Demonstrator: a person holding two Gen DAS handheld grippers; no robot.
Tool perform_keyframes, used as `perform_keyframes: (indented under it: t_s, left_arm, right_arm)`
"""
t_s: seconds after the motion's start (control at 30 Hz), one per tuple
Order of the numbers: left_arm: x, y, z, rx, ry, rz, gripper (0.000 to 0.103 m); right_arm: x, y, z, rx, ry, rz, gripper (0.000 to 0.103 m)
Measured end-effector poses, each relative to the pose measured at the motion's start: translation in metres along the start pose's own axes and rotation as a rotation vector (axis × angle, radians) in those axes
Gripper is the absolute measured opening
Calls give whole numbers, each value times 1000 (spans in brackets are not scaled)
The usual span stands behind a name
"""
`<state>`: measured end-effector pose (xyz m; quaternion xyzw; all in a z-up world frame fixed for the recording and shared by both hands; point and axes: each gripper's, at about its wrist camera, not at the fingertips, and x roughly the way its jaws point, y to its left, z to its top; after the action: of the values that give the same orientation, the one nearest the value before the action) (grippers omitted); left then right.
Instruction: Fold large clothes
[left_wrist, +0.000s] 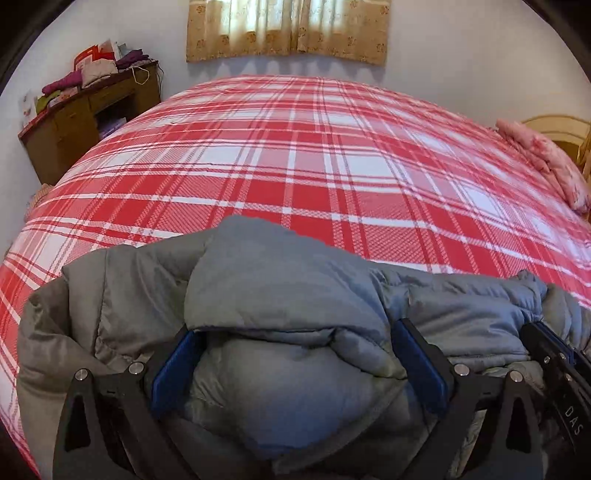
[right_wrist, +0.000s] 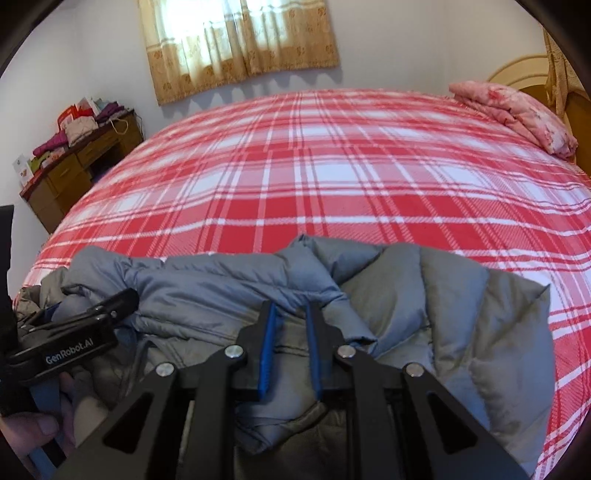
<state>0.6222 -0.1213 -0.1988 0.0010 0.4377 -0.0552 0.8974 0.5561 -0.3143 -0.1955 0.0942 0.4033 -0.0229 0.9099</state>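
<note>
A grey puffer jacket (left_wrist: 277, 280) lies bunched at the near edge of a bed with a red plaid sheet (left_wrist: 295, 166). My left gripper (left_wrist: 295, 328) stands wide, and a thick puffy fold of the jacket fills the gap and presses against both blue pads. In the right wrist view my right gripper (right_wrist: 290, 305) has its jaws nearly together, pinching a thin ridge of the jacket (right_wrist: 406, 295) near its middle. The left gripper (right_wrist: 110, 306) shows at the left of that view, held by a hand (right_wrist: 37, 428). The right gripper (left_wrist: 546, 343) shows at the right edge of the left wrist view.
The plaid sheet (right_wrist: 295, 184) stretches beyond the jacket to the far wall. A pink folded quilt (right_wrist: 517, 110) lies at the far right by the wooden headboard (right_wrist: 524, 70). A wooden desk (right_wrist: 66, 177) piled with clothes stands at the far left.
</note>
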Motion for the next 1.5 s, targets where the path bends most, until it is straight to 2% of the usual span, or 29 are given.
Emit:
perform_keyframes:
  t_s: [0.37, 1.23, 1.43, 1.5]
  left_arm:
    - [7, -7, -1, 37, 19, 51, 102]
    - [7, -8, -1, 45, 14, 66, 102]
    - [8, -11, 2, 60, 26, 77, 102]
    - [0, -9, 9, 50, 50, 86, 102]
  right_arm:
    - [6, 8, -2, -38, 32, -51, 18]
    - [11, 12, 0, -58, 51, -74, 18]
    - [14, 21, 2, -115, 68, -130, 18]
    - [9, 21, 8, -140, 87, -118, 19]
